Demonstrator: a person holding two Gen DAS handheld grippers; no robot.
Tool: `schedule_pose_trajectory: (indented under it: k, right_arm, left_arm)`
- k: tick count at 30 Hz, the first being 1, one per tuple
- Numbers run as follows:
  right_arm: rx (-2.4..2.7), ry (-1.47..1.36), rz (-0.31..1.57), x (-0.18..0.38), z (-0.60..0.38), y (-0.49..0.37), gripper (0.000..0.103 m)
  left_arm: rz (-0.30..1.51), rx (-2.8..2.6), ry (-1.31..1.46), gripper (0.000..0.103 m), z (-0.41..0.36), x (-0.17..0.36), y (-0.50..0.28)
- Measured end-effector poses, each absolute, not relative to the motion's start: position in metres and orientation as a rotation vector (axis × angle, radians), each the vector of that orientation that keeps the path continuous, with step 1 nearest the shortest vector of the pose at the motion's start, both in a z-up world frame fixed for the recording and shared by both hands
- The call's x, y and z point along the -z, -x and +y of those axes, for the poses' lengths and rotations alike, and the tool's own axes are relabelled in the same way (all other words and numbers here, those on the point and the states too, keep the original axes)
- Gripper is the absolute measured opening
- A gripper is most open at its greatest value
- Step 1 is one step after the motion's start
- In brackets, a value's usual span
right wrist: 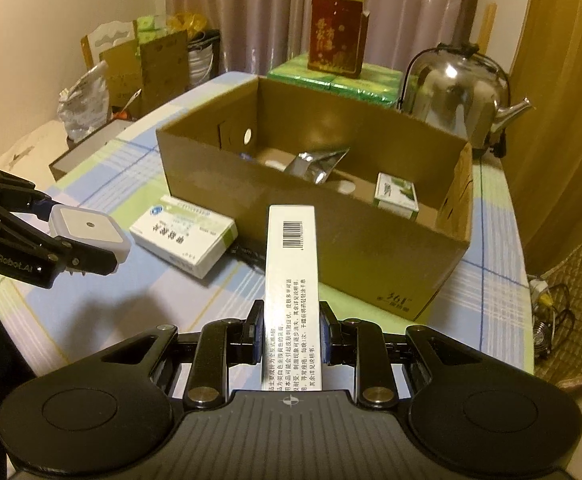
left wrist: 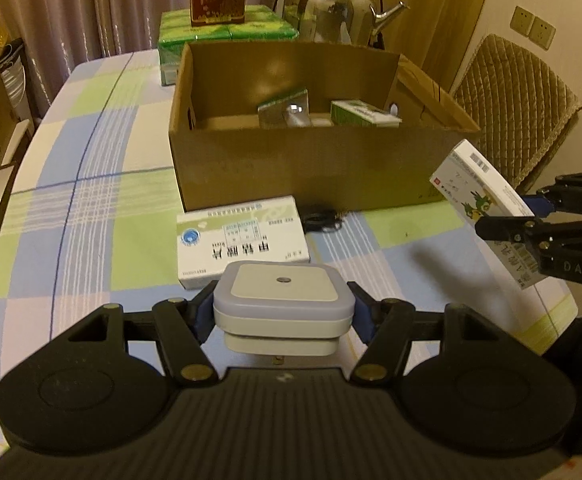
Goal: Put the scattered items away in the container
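Cardboard box (right wrist: 323, 236) holds a foil pouch (right wrist: 317, 164) and a green carton (right wrist: 395, 196). My left claw (left wrist: 284, 312) grips a white plug-in light (left wrist: 283, 300); my right claw (right wrist: 290, 336) grips a slim white carton (right wrist: 291, 280).

Each camera sat just behind its own jaws, angled down over the checked worktop (left wrist: 91, 168) from close by. The left view faced the cardboard box (left wrist: 291, 168) squarely; the right view met its corner from the other side. Both shared the box, the kettle (right wrist: 455, 92) and the white packet (right wrist: 183, 236).
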State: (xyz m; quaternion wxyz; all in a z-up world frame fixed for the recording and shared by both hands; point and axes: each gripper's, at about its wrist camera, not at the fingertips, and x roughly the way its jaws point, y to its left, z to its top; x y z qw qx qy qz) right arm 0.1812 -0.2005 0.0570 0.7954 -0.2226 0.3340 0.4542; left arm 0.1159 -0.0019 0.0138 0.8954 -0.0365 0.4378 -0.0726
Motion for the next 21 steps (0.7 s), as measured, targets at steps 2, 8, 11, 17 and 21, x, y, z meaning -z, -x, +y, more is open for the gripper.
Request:
schedule_pose_trajectory:
  k: [2, 8, 11, 17, 21]
  right_arm:
    - [-0.972, 0.471, 0.713, -0.063, -0.199, -0.182, 0.023]
    - [-0.963, 0.439, 0.699, -0.082, -0.195, -0.186, 0.023]
    - [-0.961, 0.429, 0.694, -0.089, -0.193, -0.189, 0.023]
    - [-0.946, 0.406, 0.689, -0.102, -0.187, -0.202, 0.023]
    - [-0.935, 0.389, 0.680, -0.109, -0.183, -0.212, 0.023]
  left_arm:
    - [0.898, 0.146, 0.075, 0.061, 0.000, -0.021, -0.118]
    - [0.874, 0.140, 0.069, 0.061, 0.004, -0.039, -0.123]
    - [0.864, 0.136, 0.071, 0.061, 0.005, -0.045, -0.128]
    - [0.853, 0.134, 0.086, 0.061, 0.007, -0.054, -0.141]
    - [0.847, 0.130, 0.092, 0.061, 0.009, -0.058, -0.151]
